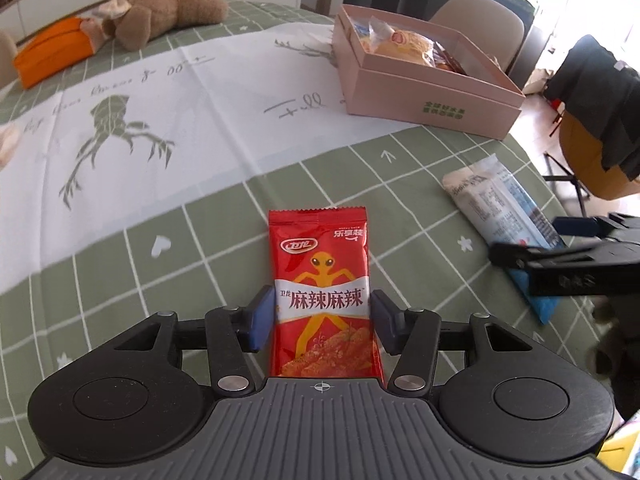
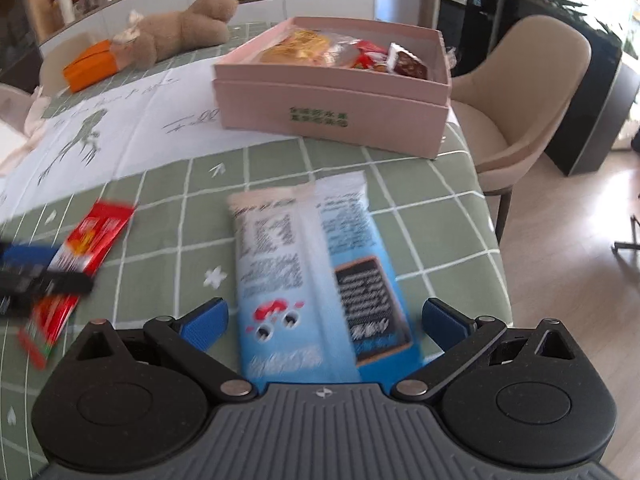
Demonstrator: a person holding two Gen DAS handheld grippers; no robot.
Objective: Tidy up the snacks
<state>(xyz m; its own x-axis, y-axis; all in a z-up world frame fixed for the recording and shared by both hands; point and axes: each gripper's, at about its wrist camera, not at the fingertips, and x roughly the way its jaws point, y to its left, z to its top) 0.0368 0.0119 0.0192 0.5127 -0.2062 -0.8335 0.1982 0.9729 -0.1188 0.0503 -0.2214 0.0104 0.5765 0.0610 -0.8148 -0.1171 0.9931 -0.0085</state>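
A red spicy-snack packet [image 1: 322, 280] lies flat on the green checked tablecloth, and my left gripper [image 1: 322, 316] is shut on it, a blue pad against each long edge. In the right wrist view the same red packet [image 2: 92, 236] shows blurred at the left, with the left gripper's fingers [image 2: 44, 276] on it. A blue and white snack bag [image 2: 316, 280] lies lengthwise between the pads of my right gripper [image 2: 324, 320], which is open with a gap on both sides. From the left wrist view, that bag [image 1: 500, 208] and the right gripper's fingers [image 1: 560, 256] sit at the right.
A pink box [image 1: 432, 100] [image 2: 320, 100] holding several wrapped snacks stands at the far right of the table. A brown plush toy [image 1: 172, 8] and an orange box [image 1: 52, 52] lie at the back left. A beige chair [image 2: 532, 92] stands past the table's right edge.
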